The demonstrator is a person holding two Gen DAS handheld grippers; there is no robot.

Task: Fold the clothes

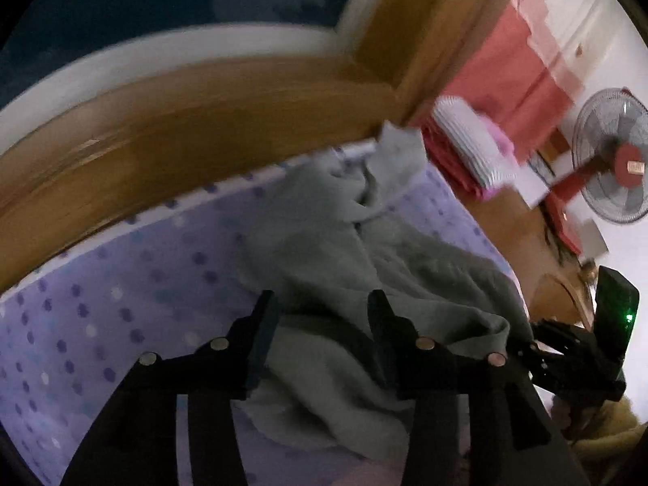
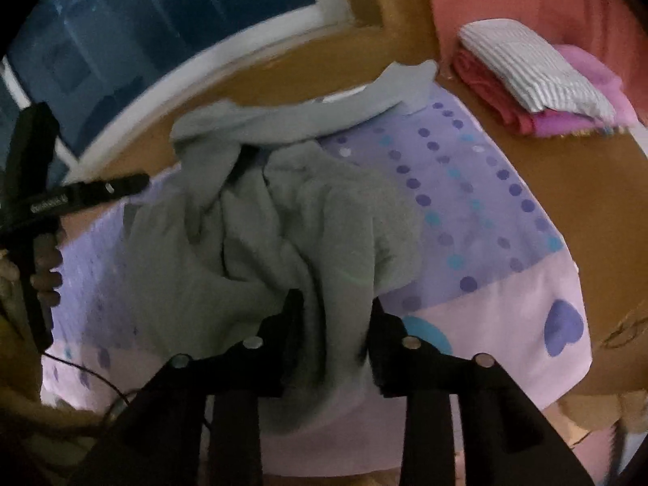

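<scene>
A crumpled grey garment [image 1: 364,251] lies in a heap on a purple polka-dot cloth [image 1: 121,283]. It also shows in the right wrist view [image 2: 283,218] on the same cloth [image 2: 465,202]. My left gripper [image 1: 322,303] is open, its fingers spread just above the garment's near folds. My right gripper [image 2: 336,303] is open too, with a fold of the garment lying between its spread fingers. The left gripper also shows at the left of the right wrist view [image 2: 101,190], and the right one at the right edge of the left wrist view [image 1: 575,348].
The cloth covers a wooden table [image 2: 567,170]. A stack of folded clothes, striped white on pink and red, [image 2: 538,81] sits at the far right corner. A window [image 2: 162,20] is behind the table. A standing fan [image 1: 611,154] stands by the wall.
</scene>
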